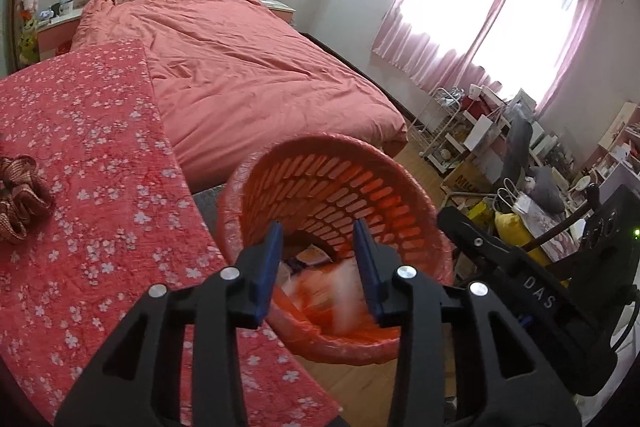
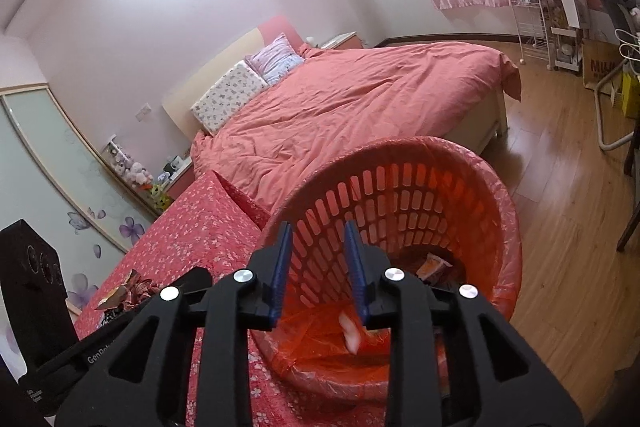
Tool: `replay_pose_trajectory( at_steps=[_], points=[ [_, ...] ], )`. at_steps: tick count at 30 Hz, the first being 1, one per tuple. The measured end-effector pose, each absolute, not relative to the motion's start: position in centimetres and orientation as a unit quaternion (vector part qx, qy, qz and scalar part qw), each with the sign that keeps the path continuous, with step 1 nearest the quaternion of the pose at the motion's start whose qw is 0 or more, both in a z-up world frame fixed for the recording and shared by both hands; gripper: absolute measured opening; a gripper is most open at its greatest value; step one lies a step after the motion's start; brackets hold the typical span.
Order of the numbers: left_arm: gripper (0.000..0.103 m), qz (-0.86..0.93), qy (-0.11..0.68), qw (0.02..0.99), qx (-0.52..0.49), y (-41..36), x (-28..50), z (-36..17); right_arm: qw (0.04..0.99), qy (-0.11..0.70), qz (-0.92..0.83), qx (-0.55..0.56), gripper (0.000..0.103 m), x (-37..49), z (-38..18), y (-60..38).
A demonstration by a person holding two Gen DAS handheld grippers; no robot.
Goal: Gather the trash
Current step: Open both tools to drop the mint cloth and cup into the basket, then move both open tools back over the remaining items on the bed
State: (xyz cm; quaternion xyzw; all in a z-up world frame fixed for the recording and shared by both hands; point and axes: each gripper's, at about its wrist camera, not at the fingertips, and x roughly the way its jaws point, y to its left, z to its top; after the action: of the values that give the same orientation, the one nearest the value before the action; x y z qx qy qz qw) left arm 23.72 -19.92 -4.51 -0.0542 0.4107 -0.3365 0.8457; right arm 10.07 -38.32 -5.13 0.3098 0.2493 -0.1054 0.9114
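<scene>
An orange-red slotted waste basket (image 1: 340, 187) (image 2: 400, 195) lined with a thin red bag stands on the floor against the table's edge. My left gripper (image 1: 318, 231) hangs over its mouth, blue pads apart and nothing pressed between them. Below it a blurred white-orange scrap (image 1: 340, 291) is inside the basket. My right gripper (image 2: 318, 227) is also over the basket and open, with a blurred white scrap (image 2: 350, 331) beneath it. A wrapper (image 2: 434, 265) lies at the basket's bottom. More wrappers (image 2: 120, 297) rest on the table.
The table's red floral cloth (image 1: 100, 187) (image 2: 192, 239) runs along the left, with a brown bunched ribbon (image 1: 20, 199) on it. Behind lies a bed (image 1: 248, 67) (image 2: 360, 99). Cluttered shelves and bags (image 1: 520, 155) stand right, on wooden floor (image 2: 560, 227).
</scene>
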Motion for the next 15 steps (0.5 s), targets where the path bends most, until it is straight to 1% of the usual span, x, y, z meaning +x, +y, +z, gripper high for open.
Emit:
replay_pose_trajectory(
  at_steps=[3, 5, 7, 10, 15],
  points=[
    [0.042, -0.327, 0.407, 0.851, -0.053, -18.9, 23.7, -4.4, 0.912, 0.248, -0.11, 0.307, 0.028, 9.6, -4.8, -38.1],
    [0.048, -0.317, 0.402, 0.858, -0.048, -18.0, 23.5, -4.1, 0.914, 0.248, -0.112, 0.302, 0.028, 9.5, -4.4, -37.6],
    [0.05, -0.308, 0.398, 0.863, -0.044, -16.9, 23.2, -3.8, 0.915, 0.248, -0.11, 0.297, 0.028, 9.7, -4.0, -37.5],
    [0.054, -0.288, 0.389, 0.874, -0.036, -14.7, 22.6, -3.3, 0.919, 0.247, -0.105, 0.287, 0.036, 9.9, -3.5, -36.8],
    [0.057, -0.256, 0.382, 0.887, -0.035, -11.1, 22.0, -2.8, 0.928, 0.248, -0.089, 0.263, 0.036, 10.4, -2.4, -34.2]
  ],
)
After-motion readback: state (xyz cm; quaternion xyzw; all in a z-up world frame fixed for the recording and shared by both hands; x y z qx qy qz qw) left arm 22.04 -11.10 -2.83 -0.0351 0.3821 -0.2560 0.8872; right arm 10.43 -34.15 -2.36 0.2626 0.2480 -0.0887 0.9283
